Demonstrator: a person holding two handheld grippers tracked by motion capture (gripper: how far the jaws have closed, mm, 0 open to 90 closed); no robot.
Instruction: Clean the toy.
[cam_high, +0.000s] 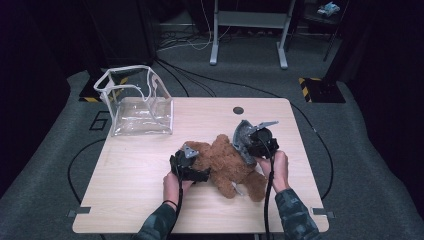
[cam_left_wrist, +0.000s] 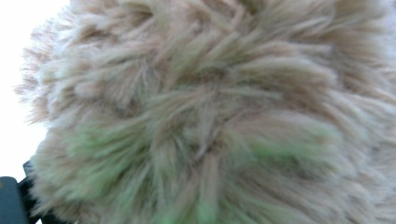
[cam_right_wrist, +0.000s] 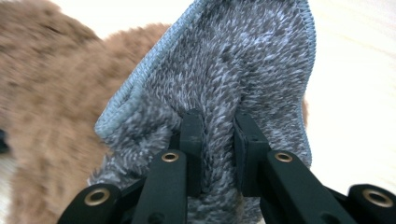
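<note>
A brown teddy bear (cam_high: 231, 165) lies on the table (cam_high: 135, 175). The left claw (cam_high: 192, 167) presses against it; the right claw (cam_high: 246, 142) holds a grey cloth (cam_high: 241, 137) over it.

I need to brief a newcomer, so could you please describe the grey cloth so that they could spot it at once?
Start at the wooden table and find the brown teddy bear near its middle. Just right of the bear, the right tool pinches a fold of the grey cloth: short-piled and stitched-edged, unlike the bear's shaggy brown fur.
</note>
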